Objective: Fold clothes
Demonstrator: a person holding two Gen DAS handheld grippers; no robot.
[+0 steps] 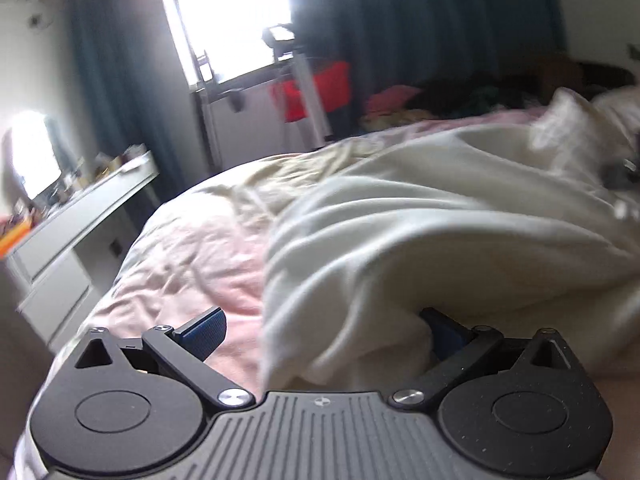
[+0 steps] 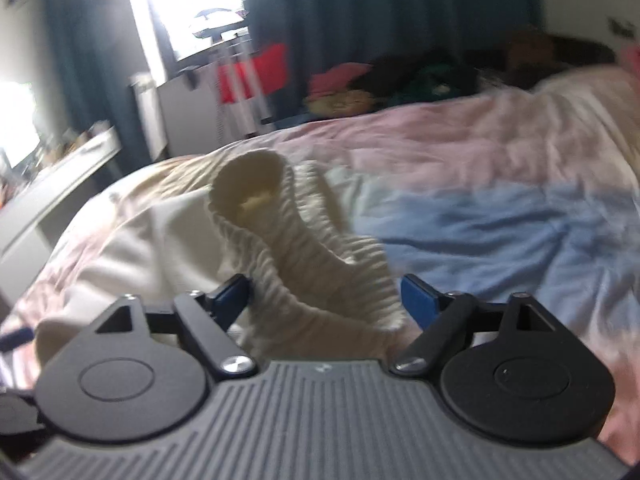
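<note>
A cream-white garment (image 1: pixel 420 236) lies crumpled on the bed. In the left wrist view its near edge drapes between the blue-padded fingers of my left gripper (image 1: pixel 320 332), whose jaws stand wide apart; the right finger is partly buried under the cloth. In the right wrist view the garment's ribbed cuff or waistband (image 2: pixel 304 248) lies between the wide-apart jaws of my right gripper (image 2: pixel 328 296), with a round opening (image 2: pixel 248 184) showing farther off. The right gripper shows blurred at the left wrist view's right edge (image 1: pixel 620 176).
The bed has a pink sheet (image 1: pixel 192 256) with a blue patch (image 2: pixel 500 232). A heap of dark and coloured clothes (image 2: pixel 400 84) lies at the far side. A white desk (image 1: pixel 80 220) stands left; a red chair (image 1: pixel 316 88) and dark curtains stand by the window.
</note>
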